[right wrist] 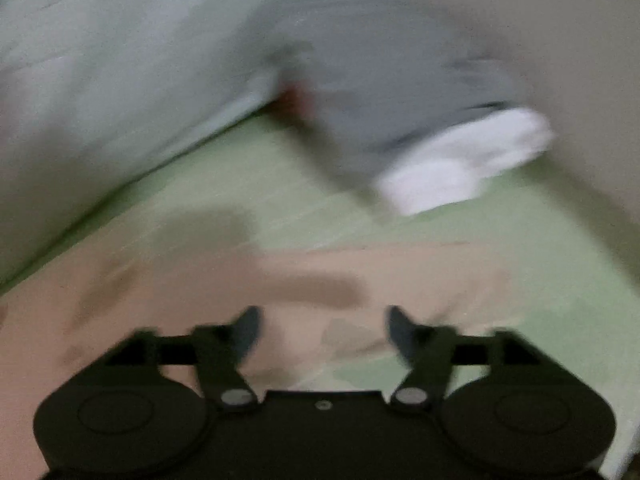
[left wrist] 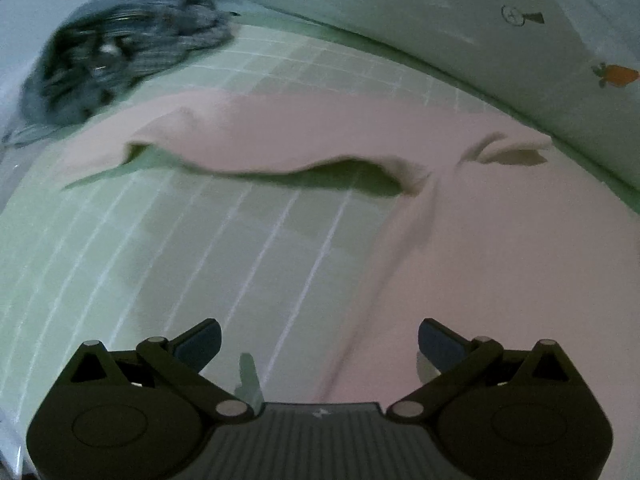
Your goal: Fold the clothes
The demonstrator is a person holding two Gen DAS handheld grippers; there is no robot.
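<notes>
- Across the middle of the left wrist view, a pale pink cloth garment (left wrist: pixel 460 208) lies spread on a light green bed sheet with a white grid pattern (left wrist: pixel 168 264); one strip reaches toward 9 o'clock, its front edge lifted and casting a shadow, and the broader part fills the 3 to 5 o'clock area.
- At 3 o'clock a small wrinkled fold of the garment sits near the sheet's far edge.
- At 6 o'clock the left gripper (left wrist: pixel 319 344) hangs above the sheet and the garment's edge, jaws wide apart, with nothing between them.
- In the right wrist view, heavily blurred, the same pink garment (right wrist: pixel 360 276) lies from 9 o'clock through the centre, on the green sheet (right wrist: pixel 248 184).
- At 6 o'clock there, the right gripper (right wrist: pixel 324 332) stands with jaws apart over the garment; nothing is clamped.
- At 10 o'clock in the left view a crumpled dark grey striped cloth pile (left wrist: pixel 120 60) rests on the sheet, well apart from the pink garment.
- At 2 o'clock a pale fabric with a small orange carrot print (left wrist: pixel 618 75) borders the sheet.
- At 1 o'clock in the right view a grey shape (right wrist: pixel 392 84) and a white folded cloth (right wrist: pixel 464 160) lie on the sheet, too blurred to identify further.
</notes>
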